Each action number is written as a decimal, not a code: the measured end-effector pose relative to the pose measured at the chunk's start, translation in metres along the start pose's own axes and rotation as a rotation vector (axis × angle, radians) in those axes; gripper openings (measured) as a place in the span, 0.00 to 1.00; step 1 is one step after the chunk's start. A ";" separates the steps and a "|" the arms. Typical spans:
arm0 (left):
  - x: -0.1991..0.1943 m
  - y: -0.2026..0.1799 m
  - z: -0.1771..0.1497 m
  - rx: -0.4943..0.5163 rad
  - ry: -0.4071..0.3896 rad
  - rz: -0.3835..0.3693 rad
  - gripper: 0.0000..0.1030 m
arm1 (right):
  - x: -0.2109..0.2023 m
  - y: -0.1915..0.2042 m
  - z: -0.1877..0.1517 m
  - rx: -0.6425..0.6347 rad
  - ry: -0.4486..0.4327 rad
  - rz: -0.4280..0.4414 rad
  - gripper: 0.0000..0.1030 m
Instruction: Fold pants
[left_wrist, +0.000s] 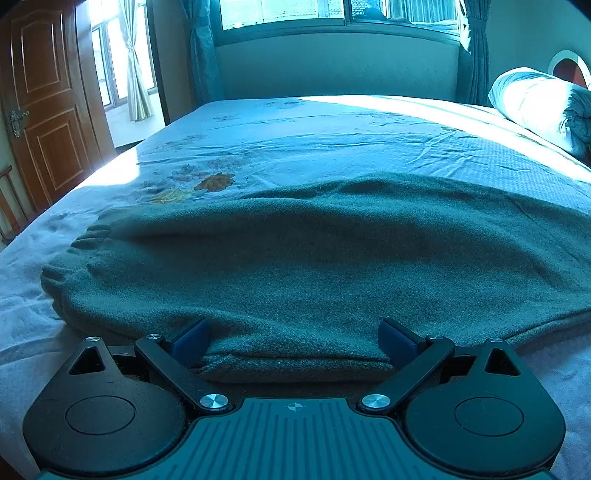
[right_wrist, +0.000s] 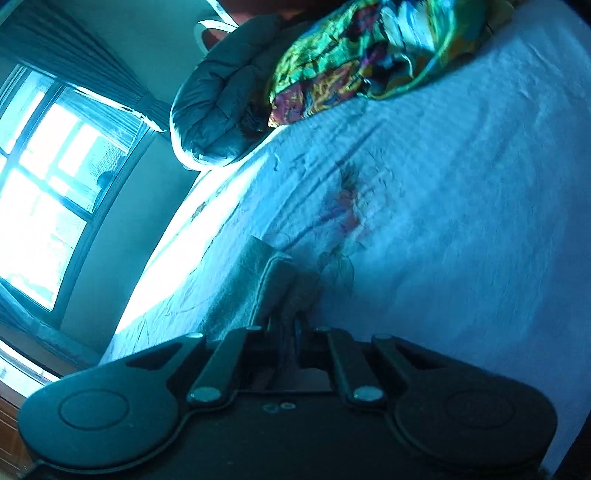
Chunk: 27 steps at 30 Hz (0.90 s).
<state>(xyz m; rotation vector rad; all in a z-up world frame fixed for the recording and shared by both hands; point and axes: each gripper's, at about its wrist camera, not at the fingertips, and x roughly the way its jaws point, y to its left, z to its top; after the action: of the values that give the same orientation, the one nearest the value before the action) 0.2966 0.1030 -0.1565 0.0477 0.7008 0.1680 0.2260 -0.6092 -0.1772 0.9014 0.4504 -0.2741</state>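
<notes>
Grey-green pants (left_wrist: 314, 258) lie spread flat across the bed, with the gathered waistband (left_wrist: 70, 258) at the left. My left gripper (left_wrist: 295, 345) stands open at the near edge of the pants. That folded edge lies between its blue pads (left_wrist: 190, 341), which do not squeeze it. In the right wrist view, rolled to one side, my right gripper (right_wrist: 291, 326) is shut on a folded end of the pants (right_wrist: 275, 284). That end rises a little off the sheet.
The bed has a pale sheet (left_wrist: 332, 125) with leaf prints. A rolled quilt (left_wrist: 535, 103) and a bright patterned cloth (right_wrist: 369, 51) lie at the head end. A wooden door (left_wrist: 44, 103) stands at the left, a window (left_wrist: 332, 14) beyond the bed.
</notes>
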 end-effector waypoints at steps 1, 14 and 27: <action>0.001 0.001 -0.001 -0.002 0.001 -0.002 0.95 | 0.007 -0.010 -0.003 0.021 0.027 -0.030 0.00; 0.002 0.042 0.008 -0.059 -0.003 0.055 0.96 | 0.010 0.046 -0.023 -0.150 0.094 -0.038 0.11; 0.010 0.188 0.014 -0.276 0.006 0.186 0.81 | 0.122 0.375 -0.180 -0.710 0.618 0.541 0.14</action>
<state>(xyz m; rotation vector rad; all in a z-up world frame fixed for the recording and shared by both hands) 0.2873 0.2903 -0.1334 -0.1522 0.6739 0.4414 0.4402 -0.2463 -0.0740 0.3566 0.7820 0.6518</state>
